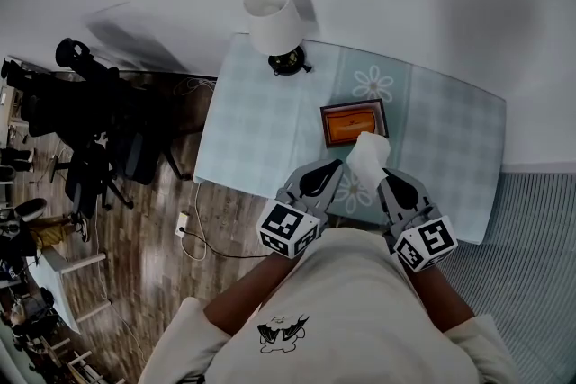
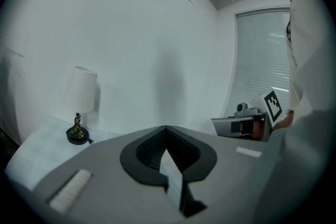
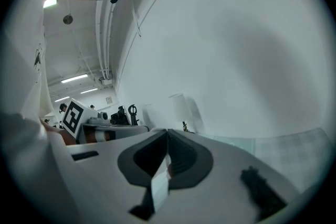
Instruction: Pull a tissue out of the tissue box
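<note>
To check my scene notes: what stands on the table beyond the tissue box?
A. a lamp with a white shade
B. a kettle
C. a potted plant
A: a lamp with a white shade stands at the far edge of the table, beyond the tissue box.

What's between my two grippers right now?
The white tissue, by the tissue box, lies between the left gripper and the right gripper; the head view shows it.
</note>
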Motion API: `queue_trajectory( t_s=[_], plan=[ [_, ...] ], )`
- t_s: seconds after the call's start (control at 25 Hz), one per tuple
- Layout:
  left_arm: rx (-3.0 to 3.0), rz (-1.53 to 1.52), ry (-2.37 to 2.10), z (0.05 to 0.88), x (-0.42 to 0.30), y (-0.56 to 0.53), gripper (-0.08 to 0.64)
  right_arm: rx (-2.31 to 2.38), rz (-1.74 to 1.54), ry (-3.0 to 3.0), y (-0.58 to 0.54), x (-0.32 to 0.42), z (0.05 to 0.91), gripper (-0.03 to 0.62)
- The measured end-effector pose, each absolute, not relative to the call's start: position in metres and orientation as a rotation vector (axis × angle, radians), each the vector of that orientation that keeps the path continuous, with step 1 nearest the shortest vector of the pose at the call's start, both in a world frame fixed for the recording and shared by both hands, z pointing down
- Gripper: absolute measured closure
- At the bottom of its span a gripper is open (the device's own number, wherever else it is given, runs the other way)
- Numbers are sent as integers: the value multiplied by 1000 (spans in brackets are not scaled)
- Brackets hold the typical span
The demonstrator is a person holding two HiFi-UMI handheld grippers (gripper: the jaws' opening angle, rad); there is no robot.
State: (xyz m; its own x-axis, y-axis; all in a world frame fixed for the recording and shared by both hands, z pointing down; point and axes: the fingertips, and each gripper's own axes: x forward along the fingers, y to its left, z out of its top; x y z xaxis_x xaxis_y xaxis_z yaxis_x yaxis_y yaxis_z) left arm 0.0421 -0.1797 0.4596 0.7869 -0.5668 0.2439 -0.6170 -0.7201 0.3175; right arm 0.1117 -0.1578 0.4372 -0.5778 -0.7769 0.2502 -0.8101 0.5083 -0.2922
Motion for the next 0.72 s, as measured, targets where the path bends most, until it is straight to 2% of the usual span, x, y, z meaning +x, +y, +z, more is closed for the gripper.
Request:
queue_trajectory(
  t_s=[0.72],
  plan=[
    [2551, 185, -905, 472, 43, -182, 554, 1397, 616, -2615, -158, 113, 456, 578]
  ],
)
